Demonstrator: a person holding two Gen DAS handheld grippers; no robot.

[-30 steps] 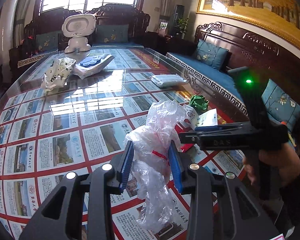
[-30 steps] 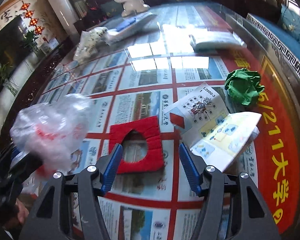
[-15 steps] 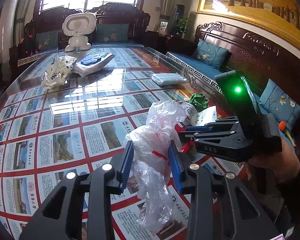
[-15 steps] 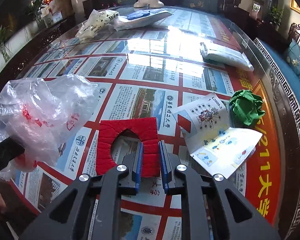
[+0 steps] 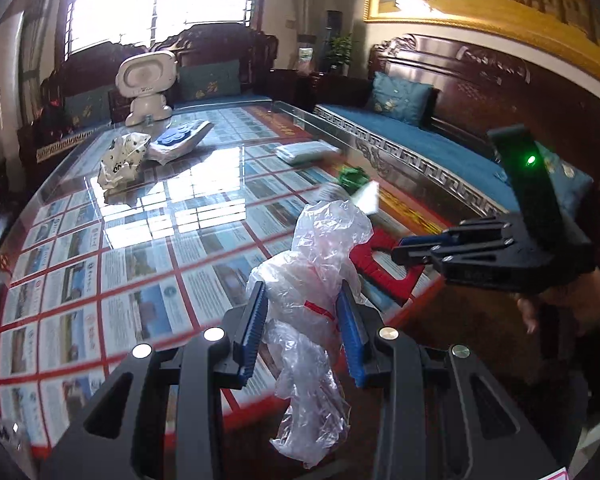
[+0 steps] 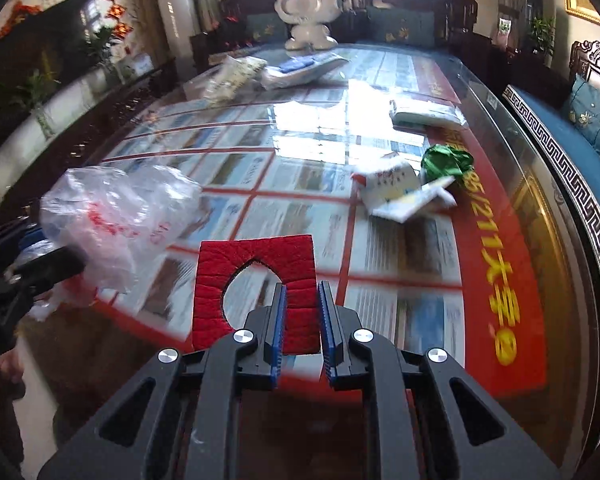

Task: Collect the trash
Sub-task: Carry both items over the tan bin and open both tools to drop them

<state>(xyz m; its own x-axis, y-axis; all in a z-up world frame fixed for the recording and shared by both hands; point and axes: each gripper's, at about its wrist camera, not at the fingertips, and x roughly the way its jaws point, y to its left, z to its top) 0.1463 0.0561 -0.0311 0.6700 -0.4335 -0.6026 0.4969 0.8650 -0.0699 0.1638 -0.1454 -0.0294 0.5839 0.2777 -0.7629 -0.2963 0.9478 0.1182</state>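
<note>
Trash is in both of my tongs right now. My left gripper [image 5: 302,330] sits at the bottom middle of the left wrist view, and its blue pads are clamped on a clear plastic bag [image 5: 320,268] with red print. The bag puffs up above the pads and hangs down below them. In the right wrist view the same bag shows at the left edge, a bit blurry.

My right gripper [image 6: 302,322] is at the bottom middle of its own view. Its pads are squeezed onto the near edge of a red felt piece [image 6: 256,276] with a pointed hole in the middle. The red piece sticks up and away from the pads, off the table [image 6: 400,248]. In the left wrist view I see this gripper at the right side with a green light on it, and a hand [image 5: 568,300] holds it.

More things lie on the shiny glass table. A folded paper booklet [image 6: 400,192] is right of the middle, with a crumpled green wad [image 6: 446,162] touching its far side. A flat white packet [image 6: 426,114] lies farther back. A white toy robot [image 6: 308,14] stands at the far end.
</note>
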